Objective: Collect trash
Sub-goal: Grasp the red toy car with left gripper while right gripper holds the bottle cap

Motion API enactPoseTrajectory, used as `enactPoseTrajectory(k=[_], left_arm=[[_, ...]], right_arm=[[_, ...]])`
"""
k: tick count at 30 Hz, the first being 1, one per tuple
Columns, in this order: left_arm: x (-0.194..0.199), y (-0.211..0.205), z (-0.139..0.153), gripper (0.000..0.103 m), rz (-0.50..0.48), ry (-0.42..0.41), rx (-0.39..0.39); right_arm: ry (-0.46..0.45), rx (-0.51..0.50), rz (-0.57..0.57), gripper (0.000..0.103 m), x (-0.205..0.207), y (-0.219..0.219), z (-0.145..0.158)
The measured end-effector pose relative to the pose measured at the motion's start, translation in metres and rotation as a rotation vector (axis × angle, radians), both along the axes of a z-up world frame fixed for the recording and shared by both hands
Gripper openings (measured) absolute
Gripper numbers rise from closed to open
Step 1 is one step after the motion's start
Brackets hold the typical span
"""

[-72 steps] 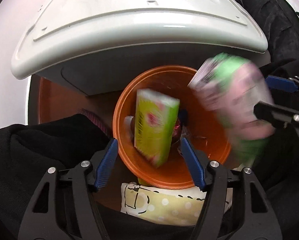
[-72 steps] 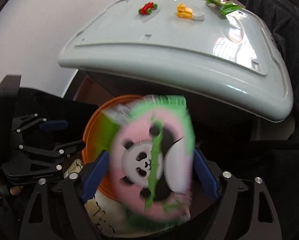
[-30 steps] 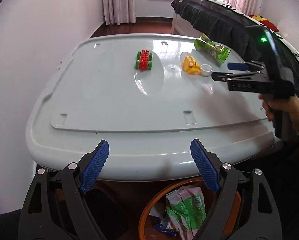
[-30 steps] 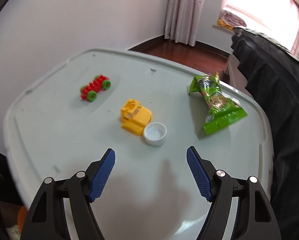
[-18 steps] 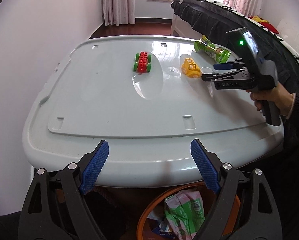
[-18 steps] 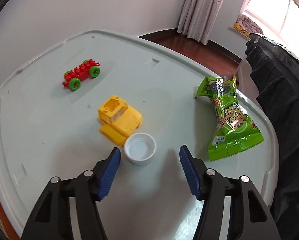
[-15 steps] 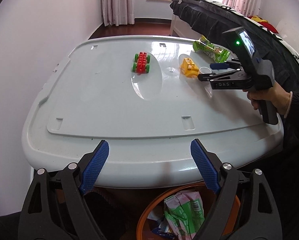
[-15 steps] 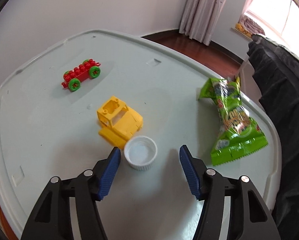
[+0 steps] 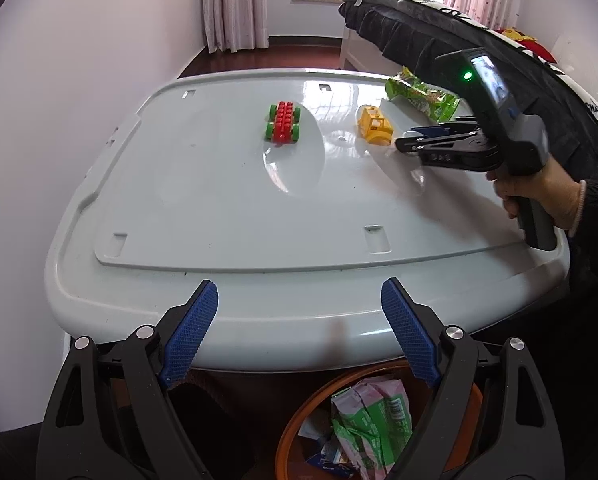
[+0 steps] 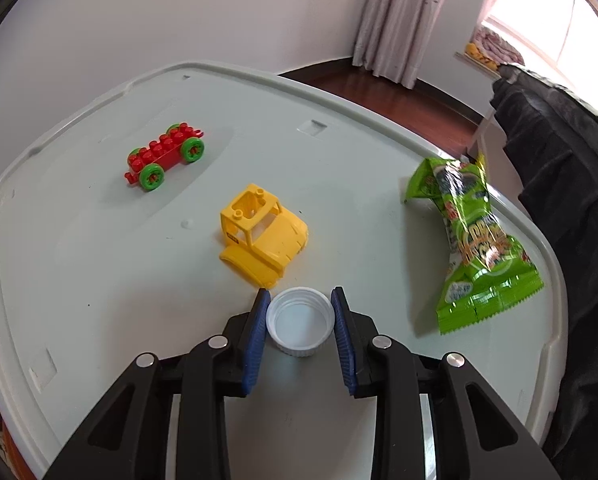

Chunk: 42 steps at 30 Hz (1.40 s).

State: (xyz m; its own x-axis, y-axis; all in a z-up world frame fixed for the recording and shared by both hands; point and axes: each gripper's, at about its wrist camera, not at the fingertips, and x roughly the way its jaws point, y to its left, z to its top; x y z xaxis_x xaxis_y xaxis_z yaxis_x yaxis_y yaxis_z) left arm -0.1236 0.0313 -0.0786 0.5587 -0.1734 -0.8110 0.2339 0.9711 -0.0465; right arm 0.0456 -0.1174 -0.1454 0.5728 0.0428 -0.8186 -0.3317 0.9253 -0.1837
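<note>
Right claw (image 10: 299, 322) closing on white cap (image 10: 300, 322) mid-table; left claw (image 9: 297, 336) wide, table edge.

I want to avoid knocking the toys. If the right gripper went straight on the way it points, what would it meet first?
The white bottle cap already sits between the closing right gripper; straight beyond it, probably the yellow toy truck.

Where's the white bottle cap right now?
In the right wrist view the white bottle cap sits on the grey table, between the closing pads of the right gripper, just in front of the yellow toy truck.
</note>
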Motion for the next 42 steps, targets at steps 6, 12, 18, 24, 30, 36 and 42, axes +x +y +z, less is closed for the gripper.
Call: enactPoseTrajectory(k=[6, 12, 18, 24, 30, 36, 42], left_arm=[[0.005, 0.007, -0.002, 0.082, 0.036, 0.022, 0.011], [0.046, 0.000, 0.012, 0.082, 0.037, 0.023, -0.019], [0.112, -0.022, 0.011, 0.082, 0.030, -0.002, -0.028], [0.164, -0.039, -0.010, 0.082, 0.026, 0.015, 0.050], [0.196, -0.039, -0.027, 0.082, 0.069, 0.042, 0.048], [0.207, -0.047, -0.037, 0.082, 0.049, 0.039, 0.072], [0.214, -0.047, -0.045, 0.085, 0.038, 0.032, 0.076]], right_arm=[[0.024, 0.103, -0.091, 0.031, -0.036, -0.013, 0.034], [-0.062, 0.228, -0.151, 0.031, -0.116, -0.030, 0.077], [-0.115, 0.273, -0.198, 0.031, -0.145, -0.039, 0.073], [-0.125, 0.284, -0.192, 0.031, -0.140, -0.040, 0.069], [-0.118, 0.306, -0.198, 0.031, -0.134, -0.044, 0.067], [-0.119, 0.310, -0.195, 0.031, -0.133, -0.043, 0.067], [-0.115, 0.320, -0.206, 0.031, -0.132, -0.046, 0.067]])
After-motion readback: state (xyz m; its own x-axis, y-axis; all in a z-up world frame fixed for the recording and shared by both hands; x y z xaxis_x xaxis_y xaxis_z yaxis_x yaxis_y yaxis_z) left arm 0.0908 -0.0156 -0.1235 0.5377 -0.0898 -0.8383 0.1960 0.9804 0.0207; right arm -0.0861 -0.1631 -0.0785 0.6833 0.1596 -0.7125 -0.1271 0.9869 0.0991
